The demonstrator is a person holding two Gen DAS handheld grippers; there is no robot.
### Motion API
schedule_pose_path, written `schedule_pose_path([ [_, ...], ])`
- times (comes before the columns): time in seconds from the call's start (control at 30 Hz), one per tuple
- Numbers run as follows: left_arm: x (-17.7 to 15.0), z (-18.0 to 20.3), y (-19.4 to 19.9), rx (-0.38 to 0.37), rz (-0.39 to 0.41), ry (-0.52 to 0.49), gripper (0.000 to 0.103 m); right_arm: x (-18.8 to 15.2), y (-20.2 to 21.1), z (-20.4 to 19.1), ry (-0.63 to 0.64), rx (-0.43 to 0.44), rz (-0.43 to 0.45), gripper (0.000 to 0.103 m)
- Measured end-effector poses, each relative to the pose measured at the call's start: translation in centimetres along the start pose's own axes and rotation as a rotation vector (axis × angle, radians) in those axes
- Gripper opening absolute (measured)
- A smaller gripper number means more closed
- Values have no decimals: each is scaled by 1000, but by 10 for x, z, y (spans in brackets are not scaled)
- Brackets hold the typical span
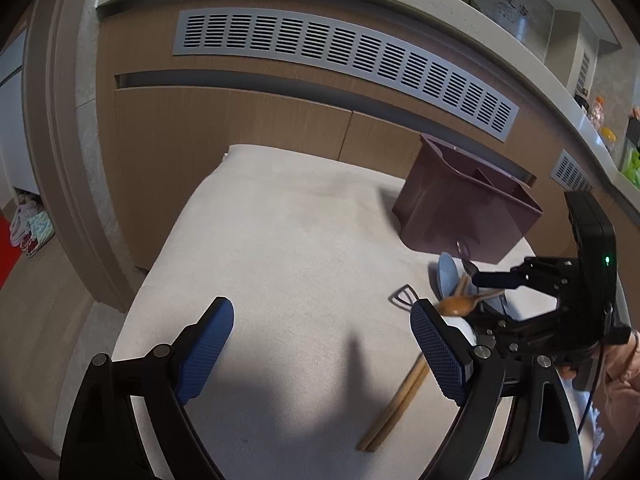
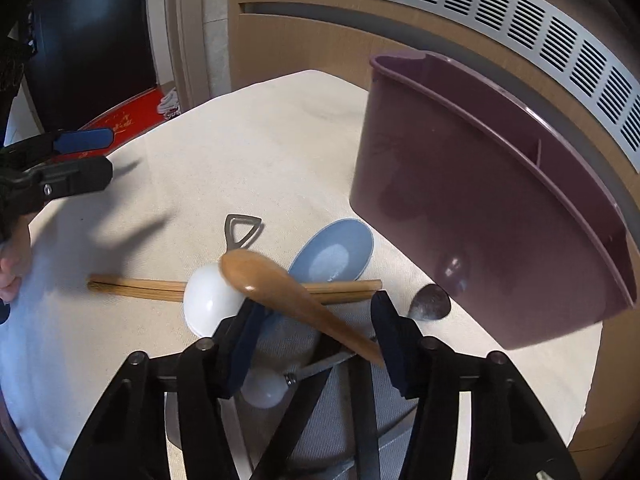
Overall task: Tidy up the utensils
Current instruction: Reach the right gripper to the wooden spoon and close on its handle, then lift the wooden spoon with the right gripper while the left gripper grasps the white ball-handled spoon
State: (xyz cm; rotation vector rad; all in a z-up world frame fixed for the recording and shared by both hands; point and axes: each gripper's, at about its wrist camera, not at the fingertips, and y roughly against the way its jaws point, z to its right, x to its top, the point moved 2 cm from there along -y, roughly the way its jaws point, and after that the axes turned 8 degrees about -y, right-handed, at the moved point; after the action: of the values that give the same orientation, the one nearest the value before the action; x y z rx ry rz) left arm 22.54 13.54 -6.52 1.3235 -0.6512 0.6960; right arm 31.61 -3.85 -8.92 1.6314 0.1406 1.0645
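The right gripper (image 2: 316,320) points steeply down over a heap of utensils, its jaws half closed with the wooden spoon (image 2: 292,292) lying slantwise between them. The spoon's handle meets the right finger; whether the pads actually press on it cannot be told. Under the jaws lie a white spoon (image 2: 208,300), a blue spoon (image 2: 340,252), a pair of chopsticks (image 2: 136,286) running crosswise, a metal handle with a loop end (image 2: 240,232) and a metal spoon bowl (image 2: 430,303) just right of the jaws.

The left gripper (image 1: 322,344) hangs off to the side above bare cloth, tilted downward, jaws wide apart with nothing between them. A hand (image 2: 12,268) shows at its grip.

Everything rests on a table covered by a cream cloth (image 1: 288,240). Behind it runs a wood-panelled wall (image 1: 224,128) with a long grey vent grille (image 1: 344,60) under a pale ledge.

At the cloth's far side, just beyond the heap, stands a maroon holder (image 2: 472,208) with an inner divider; what can be seen of its inside looks empty.
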Motion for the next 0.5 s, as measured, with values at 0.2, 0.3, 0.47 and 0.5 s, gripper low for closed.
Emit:
schedule_pose_path([
  [0.2,-2,7,-4,-43,-40,-6,90,2,2,10,-53,-39,-5,11],
  [0.3,-4,16,-5,-72,-68,-14,90,-9,12,28,-138,-42,-18,7],
  [0.47,-8,55,-5,-113,-96,-110,90,-33,42,59,-312,-22,5,6],
  [0.5,-7,62,-6,-128,-105,-124,90,-39,48,63,-340,-25,11,6],
])
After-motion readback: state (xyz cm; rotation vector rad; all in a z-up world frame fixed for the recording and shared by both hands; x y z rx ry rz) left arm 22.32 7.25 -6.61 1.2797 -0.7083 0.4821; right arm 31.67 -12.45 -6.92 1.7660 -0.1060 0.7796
